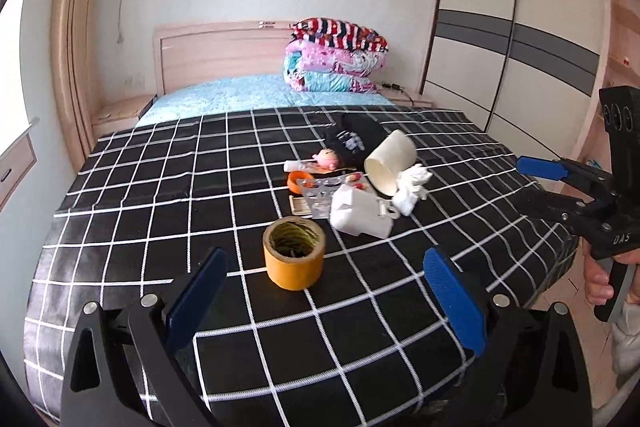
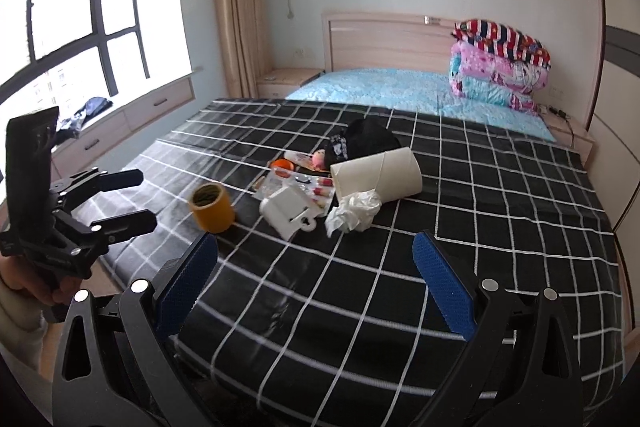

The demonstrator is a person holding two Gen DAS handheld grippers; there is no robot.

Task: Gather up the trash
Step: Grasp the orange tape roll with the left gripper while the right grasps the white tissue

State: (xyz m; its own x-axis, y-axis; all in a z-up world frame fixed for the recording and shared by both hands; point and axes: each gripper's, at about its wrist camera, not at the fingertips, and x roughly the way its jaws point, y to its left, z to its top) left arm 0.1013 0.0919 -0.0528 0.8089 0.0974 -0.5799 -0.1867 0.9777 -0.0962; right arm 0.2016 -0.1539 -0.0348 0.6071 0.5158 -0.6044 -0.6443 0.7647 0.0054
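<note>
A pile of clutter lies mid-bed on a black checked cover (image 1: pixel 160 187): a yellow tape roll (image 1: pixel 293 255), a white box (image 1: pixel 360 215), crumpled tissue (image 1: pixel 412 185), a tipped white bin (image 1: pixel 390 163), blister packs (image 1: pixel 324 189), an orange item (image 1: pixel 296 182), a pink doll (image 1: pixel 326 159) and a black cloth (image 1: pixel 352 139). My left gripper (image 1: pixel 326 291) is open and empty, just short of the tape roll. My right gripper (image 2: pixel 316 273) is open and empty, short of the tissue (image 2: pixel 354 211) and box (image 2: pixel 286 211). The tape roll (image 2: pixel 211 207) and bin (image 2: pixel 380 173) also show there.
Folded quilts (image 1: pixel 336 59) sit at the headboard. A wardrobe (image 1: pixel 512 39) stands right of the bed. A window seat with drawers (image 2: pixel 132 119) runs along the left. The right gripper shows in the left wrist view (image 1: pixel 532 183), the left gripper in the right wrist view (image 2: pixel 140 199).
</note>
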